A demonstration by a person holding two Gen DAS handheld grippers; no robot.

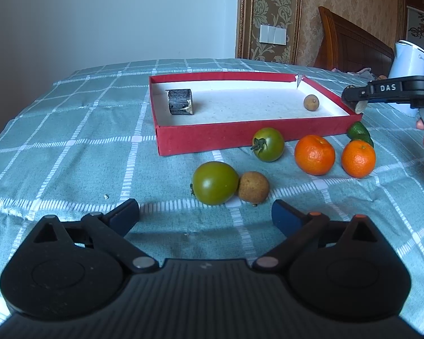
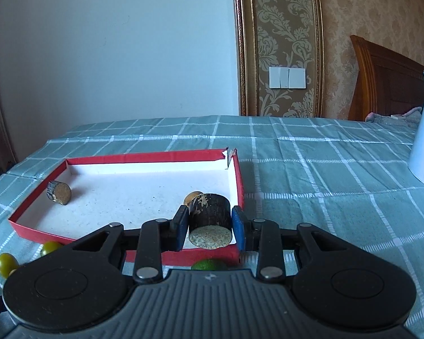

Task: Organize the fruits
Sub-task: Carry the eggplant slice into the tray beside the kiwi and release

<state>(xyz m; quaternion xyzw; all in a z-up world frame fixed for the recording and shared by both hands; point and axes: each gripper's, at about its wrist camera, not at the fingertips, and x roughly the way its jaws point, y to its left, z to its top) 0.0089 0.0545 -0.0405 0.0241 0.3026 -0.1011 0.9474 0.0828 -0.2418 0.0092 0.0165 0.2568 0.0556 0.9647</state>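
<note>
Two grippers in view. Right gripper point(image 2: 210, 226) is clamped on a dark cylinder piece point(image 2: 210, 212), pale cut end toward camera, held above the near right corner of the red tray point(image 2: 39, 233). Left gripper point(image 1: 205, 216) has fingers spread wide, nothing between, low over the checked cloth point(image 1: 70, 147). Tray contents: 2nd dark cylinder point(image 1: 179, 102) at left, small brown fruit point(image 1: 311, 102) at right. Outside, near front wall: 2 green tomatoes point(image 1: 214, 182), brown fruit point(image 1: 253, 185) touching one, 2 oranges point(image 1: 314, 154), limes point(image 1: 358, 130).

"DAS" — on right gripper point(image 1: 353, 101)
</note>
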